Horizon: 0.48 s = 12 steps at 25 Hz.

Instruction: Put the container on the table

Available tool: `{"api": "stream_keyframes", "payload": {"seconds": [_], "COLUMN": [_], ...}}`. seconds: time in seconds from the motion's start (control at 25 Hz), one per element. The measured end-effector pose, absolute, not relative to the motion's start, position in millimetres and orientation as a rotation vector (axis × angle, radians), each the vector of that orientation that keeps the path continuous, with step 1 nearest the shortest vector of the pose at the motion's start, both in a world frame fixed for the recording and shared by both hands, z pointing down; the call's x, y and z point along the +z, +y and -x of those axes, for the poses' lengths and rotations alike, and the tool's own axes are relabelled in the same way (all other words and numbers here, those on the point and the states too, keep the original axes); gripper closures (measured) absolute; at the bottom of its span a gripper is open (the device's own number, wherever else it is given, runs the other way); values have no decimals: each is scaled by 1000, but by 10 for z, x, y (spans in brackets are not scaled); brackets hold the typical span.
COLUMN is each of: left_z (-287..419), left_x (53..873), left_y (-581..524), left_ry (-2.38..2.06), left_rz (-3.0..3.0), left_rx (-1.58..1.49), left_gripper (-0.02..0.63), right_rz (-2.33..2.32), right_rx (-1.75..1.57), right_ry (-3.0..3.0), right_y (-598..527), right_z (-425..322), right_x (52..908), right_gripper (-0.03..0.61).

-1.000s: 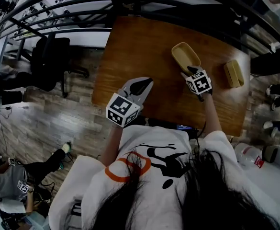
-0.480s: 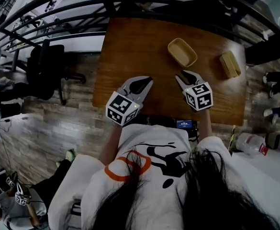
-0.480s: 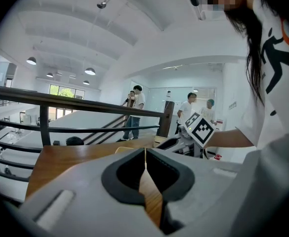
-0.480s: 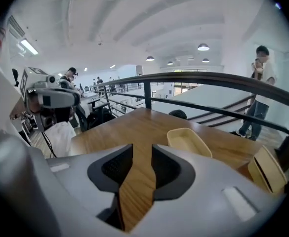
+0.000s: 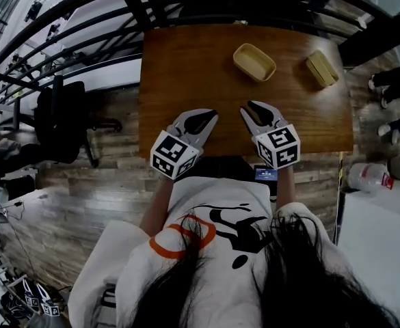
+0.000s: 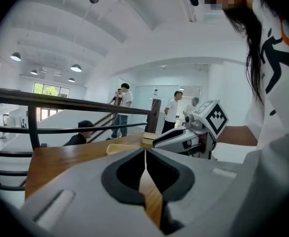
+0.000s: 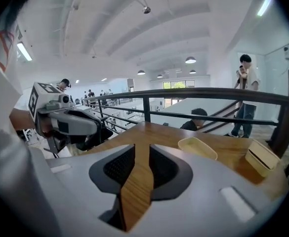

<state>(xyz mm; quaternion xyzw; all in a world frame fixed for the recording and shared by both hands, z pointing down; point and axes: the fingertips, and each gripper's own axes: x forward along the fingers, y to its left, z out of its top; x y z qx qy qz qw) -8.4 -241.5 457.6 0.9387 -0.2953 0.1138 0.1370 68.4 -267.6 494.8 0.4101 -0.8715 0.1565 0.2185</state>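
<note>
The pale yellow open container [image 5: 254, 61] stands alone on the brown wooden table [image 5: 186, 67], at its far middle. It also shows in the left gripper view [image 6: 120, 147] and the right gripper view [image 7: 197, 147]. My right gripper [image 5: 249, 106] hovers over the table's near edge, well short of the container, its jaws a little open [image 7: 142, 147] with only wood showing between them. My left gripper [image 5: 212, 113] is beside it at the near edge, shut and empty [image 6: 144, 151].
A second yellow box [image 5: 321, 68] lies on the table's far right, also seen from the right gripper [image 7: 263, 157]. A black railing [image 5: 83, 12] runs beyond the table. An office chair [image 5: 66, 118] stands to the left. People stand in the background.
My right gripper has let go of the container and drawn back toward the table's near edge. The container stays where it was set. The left gripper has barely moved.
</note>
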Motion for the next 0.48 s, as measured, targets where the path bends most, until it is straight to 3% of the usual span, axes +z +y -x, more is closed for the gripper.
{"api": "stream_keyframes", "payload": {"seconds": [0.48], "left_z": [122], "left_x": [4685], "left_y": [-1955], "left_ry": [-607], "left_rz": [-2782], "left_rx": [343], "left_gripper": [612], "right_rz": [-1290], "right_rx": [498], "right_ry": [-2413], "right_y": [-1964], "right_z": [-323], "right_x": [4875], "right_gripper": [485]}}
